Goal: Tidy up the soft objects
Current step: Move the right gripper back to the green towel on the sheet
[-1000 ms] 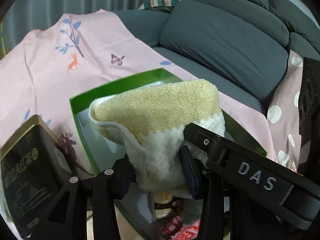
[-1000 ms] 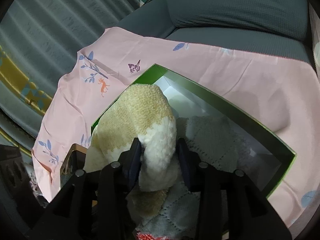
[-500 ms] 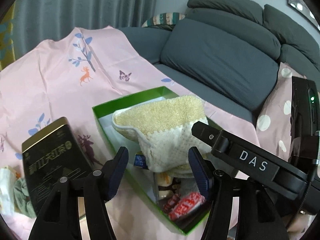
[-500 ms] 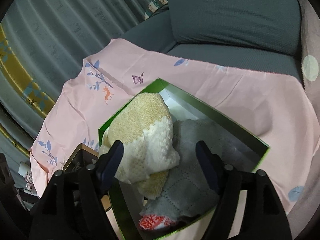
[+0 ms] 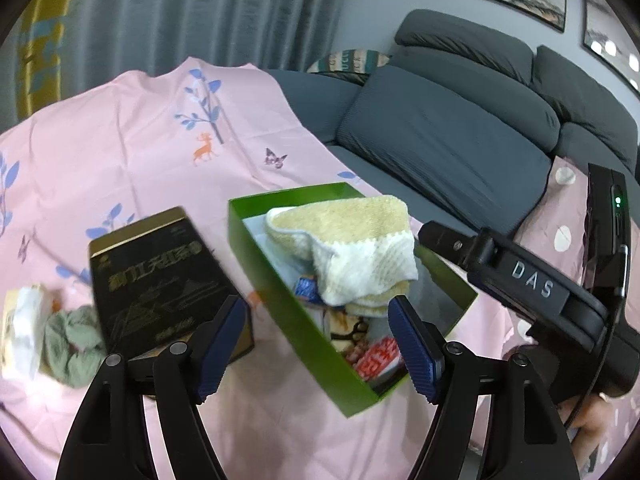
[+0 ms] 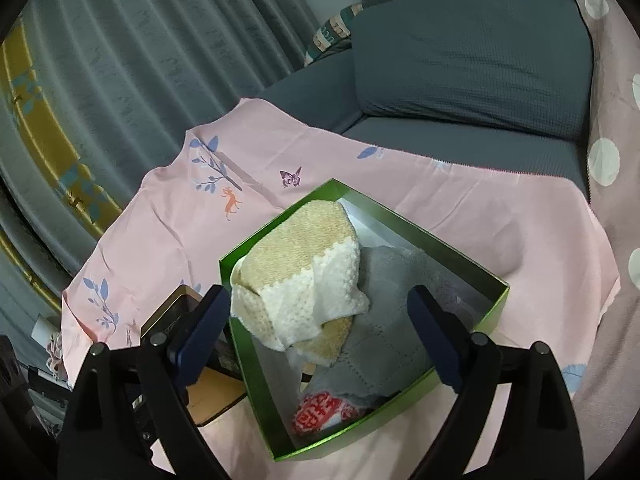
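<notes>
A yellow and white towel point(image 5: 352, 244) lies folded in the green box point(image 5: 280, 280), also seen in the right wrist view as the towel point(image 6: 304, 276) in the box point(image 6: 472, 340). It rests on a grey cloth point(image 6: 392, 312) and over red-patterned items point(image 6: 320, 412). My left gripper point(image 5: 316, 344) is open and empty, above the box's near side. My right gripper point(image 6: 316, 336) is open and empty, above the box. A green cloth point(image 5: 72, 340) lies loose at the far left.
A black and gold tin point(image 5: 160, 280) stands left of the box on the pink printed sheet point(image 5: 140, 160). A white object point(image 5: 20, 320) lies by the green cloth. A grey sofa point(image 5: 460, 132) is behind. The right gripper's body point(image 5: 532, 280) crosses the left view.
Both grippers opened and let go of the towel, which dropped into the green box. Both grippers then pulled back and up, away from the box.
</notes>
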Tool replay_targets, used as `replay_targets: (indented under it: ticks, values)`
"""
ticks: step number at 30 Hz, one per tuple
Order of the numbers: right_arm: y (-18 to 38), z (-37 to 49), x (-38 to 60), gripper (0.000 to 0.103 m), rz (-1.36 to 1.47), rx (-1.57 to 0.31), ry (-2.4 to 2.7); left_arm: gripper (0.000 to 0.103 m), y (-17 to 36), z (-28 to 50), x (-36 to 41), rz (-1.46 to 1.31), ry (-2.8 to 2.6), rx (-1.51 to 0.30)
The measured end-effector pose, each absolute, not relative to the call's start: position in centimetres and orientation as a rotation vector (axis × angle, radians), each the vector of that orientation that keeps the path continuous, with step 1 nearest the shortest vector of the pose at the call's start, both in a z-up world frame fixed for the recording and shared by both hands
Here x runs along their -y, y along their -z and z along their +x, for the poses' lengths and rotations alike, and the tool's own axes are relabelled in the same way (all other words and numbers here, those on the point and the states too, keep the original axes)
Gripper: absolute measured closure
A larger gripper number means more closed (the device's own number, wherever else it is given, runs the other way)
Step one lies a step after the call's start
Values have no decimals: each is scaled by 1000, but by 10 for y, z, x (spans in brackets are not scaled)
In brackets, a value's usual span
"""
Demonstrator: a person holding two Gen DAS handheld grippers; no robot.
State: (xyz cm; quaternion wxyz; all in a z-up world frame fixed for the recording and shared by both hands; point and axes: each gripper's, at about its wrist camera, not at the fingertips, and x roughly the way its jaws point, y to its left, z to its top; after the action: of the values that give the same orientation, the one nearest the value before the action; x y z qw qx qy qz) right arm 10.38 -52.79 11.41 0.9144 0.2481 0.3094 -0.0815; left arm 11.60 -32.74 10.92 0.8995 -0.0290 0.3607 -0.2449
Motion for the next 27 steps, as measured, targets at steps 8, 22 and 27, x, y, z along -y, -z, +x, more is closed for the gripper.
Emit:
replay_targets:
  ticks: [8, 22, 27]
  values:
    - [-130, 94, 504, 6, 443, -602, 144, 17, -109, 96, 284, -127, 459, -725]
    - [-150, 85, 440, 3, 304, -582, 13, 16, -116, 56, 197, -178, 214, -688]
    - [-150, 87, 409, 3, 272, -609, -71, 16, -104, 40, 160, -169, 88, -712]
